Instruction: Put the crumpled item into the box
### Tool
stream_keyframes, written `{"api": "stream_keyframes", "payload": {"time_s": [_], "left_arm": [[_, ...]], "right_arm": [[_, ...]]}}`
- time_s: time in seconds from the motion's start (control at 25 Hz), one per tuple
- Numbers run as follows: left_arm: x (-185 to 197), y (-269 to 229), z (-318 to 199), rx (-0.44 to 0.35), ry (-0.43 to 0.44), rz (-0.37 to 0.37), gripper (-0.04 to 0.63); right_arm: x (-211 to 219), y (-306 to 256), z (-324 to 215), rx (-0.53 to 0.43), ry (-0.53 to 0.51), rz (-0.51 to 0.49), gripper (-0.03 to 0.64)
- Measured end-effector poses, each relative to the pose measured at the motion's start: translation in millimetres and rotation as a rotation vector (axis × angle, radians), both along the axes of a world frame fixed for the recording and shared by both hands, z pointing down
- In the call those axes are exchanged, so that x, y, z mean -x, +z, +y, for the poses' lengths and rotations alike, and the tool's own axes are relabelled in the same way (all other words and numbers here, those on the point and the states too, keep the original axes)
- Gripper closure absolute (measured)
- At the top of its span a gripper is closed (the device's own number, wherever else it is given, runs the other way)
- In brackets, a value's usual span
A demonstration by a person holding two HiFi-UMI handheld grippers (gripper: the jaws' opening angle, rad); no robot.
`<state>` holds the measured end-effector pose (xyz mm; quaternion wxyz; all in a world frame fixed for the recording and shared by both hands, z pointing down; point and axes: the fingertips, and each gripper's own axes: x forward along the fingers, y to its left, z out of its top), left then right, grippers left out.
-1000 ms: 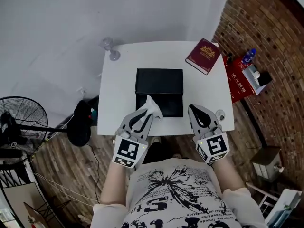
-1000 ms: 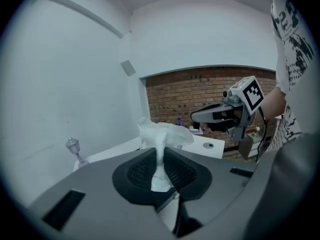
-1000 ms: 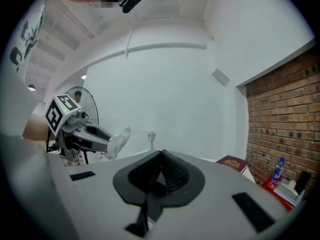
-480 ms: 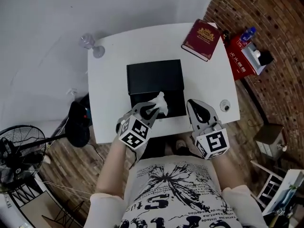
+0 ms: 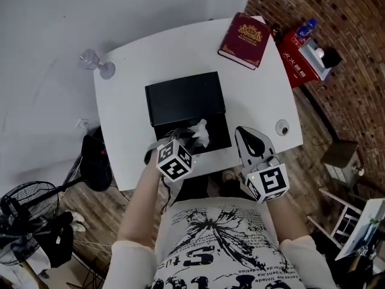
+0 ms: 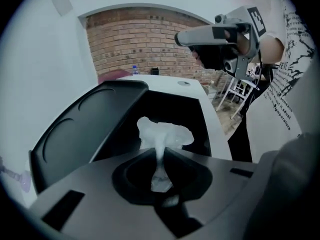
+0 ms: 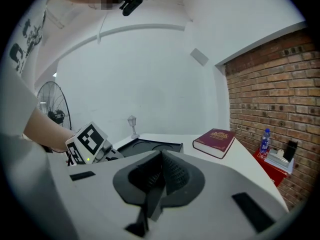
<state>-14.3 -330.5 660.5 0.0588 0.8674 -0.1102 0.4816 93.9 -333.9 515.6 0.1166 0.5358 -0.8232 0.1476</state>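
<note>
A black box (image 5: 183,97) lies on the white table (image 5: 264,89), its lid folded back towards the far side and its open half (image 6: 197,116) nearest me. My left gripper (image 5: 190,138) is shut on a crumpled white tissue (image 5: 200,132), which hangs just above the open half. In the left gripper view the tissue (image 6: 163,135) bunches out beyond the closed jaws of the left gripper (image 6: 161,158). Over the table's front edge, right of the box, my right gripper (image 5: 244,132) is shut with nothing in it, as the right gripper view also shows of the right gripper (image 7: 161,158).
A maroon book (image 5: 243,33) lies at the far right corner of the table. A small glass lamp (image 5: 96,63) stands at the far left corner, and a small round object (image 5: 281,127) near the right edge. On the floor stand a red box (image 5: 296,56) and a fan (image 5: 24,218).
My left gripper has swung to the right and carried the tissue from the box's front left edge to over its open half. The right gripper has stayed where it was.
</note>
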Motion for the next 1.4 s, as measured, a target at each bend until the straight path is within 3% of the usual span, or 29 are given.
{"api": "stream_keyframes", "payload": {"time_s": [0.28,0.36,0.44,0.6,0.84,1.0,1.4], "left_arm": [[-2,3,0,0.012,0.002,-0.007,0.514],[-2,2,2,0.014,-0.009,-0.003,0.484],[0,-2,2,0.009,-0.019,0.005,0.408],[4,-24,-1,-0.031,-0.077,0.051,0.402],[5,-88,-2,-0.137,-0.176,0.176,0.417],[11,-137,-1,-0.216,-0.266,0.300,0.436],[64,-251,14,-0.443,-0.552,0.609,0.574]], "right_arm": [[0,2,-1,0.008,0.007,-0.008,0.601],[2,-1,-1,0.000,0.002,-0.007,0.601],[4,-6,-1,-0.011,-0.006,-0.008,0.601],[7,-18,-1,-0.039,-0.033,-0.008,0.601],[14,-43,4,-0.090,-0.076,-0.012,0.601],[21,-63,9,-0.131,-0.107,-0.012,0.601],[33,-106,23,-0.226,-0.167,0.017,0.603]]}}
